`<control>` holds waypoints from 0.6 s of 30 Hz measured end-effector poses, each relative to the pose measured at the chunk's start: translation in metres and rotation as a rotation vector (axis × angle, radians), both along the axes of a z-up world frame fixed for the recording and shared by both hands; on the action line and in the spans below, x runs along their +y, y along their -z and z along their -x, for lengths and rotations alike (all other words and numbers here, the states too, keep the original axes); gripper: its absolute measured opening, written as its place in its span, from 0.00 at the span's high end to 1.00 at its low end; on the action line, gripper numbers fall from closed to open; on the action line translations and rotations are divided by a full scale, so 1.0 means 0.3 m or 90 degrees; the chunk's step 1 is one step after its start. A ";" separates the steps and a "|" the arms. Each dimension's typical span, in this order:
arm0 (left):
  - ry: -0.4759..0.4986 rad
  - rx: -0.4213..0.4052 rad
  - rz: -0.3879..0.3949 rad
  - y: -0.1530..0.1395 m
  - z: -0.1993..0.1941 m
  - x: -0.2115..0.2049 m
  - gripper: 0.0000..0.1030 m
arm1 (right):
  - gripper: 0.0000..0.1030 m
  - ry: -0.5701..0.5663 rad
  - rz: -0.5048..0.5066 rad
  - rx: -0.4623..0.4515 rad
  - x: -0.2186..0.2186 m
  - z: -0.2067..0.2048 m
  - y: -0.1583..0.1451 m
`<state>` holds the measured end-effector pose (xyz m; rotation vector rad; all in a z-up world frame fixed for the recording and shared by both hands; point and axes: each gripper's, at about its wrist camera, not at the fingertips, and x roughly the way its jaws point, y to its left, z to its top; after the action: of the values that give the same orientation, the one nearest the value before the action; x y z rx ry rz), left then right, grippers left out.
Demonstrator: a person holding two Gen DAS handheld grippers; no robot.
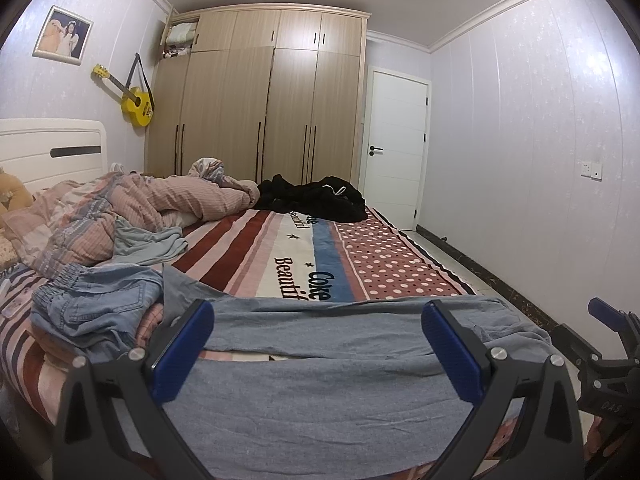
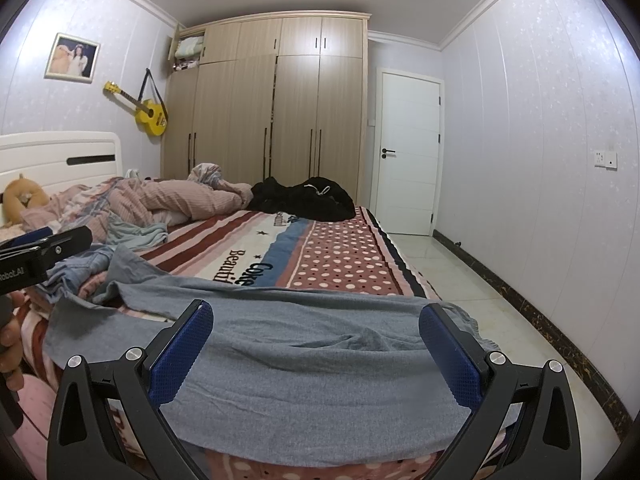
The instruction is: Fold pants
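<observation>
Hovering grippers (image 1: pixel 318 344) spread over pants (image 1: pixel 320 380)

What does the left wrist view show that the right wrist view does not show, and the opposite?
Only the left wrist view shows the whole crumpled denim garment and the right gripper at its right edge. Only the right wrist view shows a hand, the left gripper from the side, more floor tiles and the full plush toy. Both show the grey pants lying between open fingers, the striped bedsheet, the black clothes, the yellow guitar, the wardrobe and the white door.
</observation>
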<state>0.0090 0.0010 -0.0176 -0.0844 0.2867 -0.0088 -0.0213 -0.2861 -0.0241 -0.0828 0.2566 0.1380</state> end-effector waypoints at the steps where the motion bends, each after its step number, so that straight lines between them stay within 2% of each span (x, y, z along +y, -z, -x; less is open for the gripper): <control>1: 0.000 0.000 0.000 0.000 0.000 0.000 0.01 | 0.00 0.000 0.000 0.000 0.001 -0.001 0.001; 18: -0.002 0.003 0.005 -0.003 0.007 0.006 0.01 | 0.00 0.005 -0.015 -0.001 0.010 0.010 -0.001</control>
<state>0.0070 0.0029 -0.0166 -0.0933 0.2915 -0.0061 -0.0243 -0.2830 -0.0237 -0.0586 0.2530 0.1326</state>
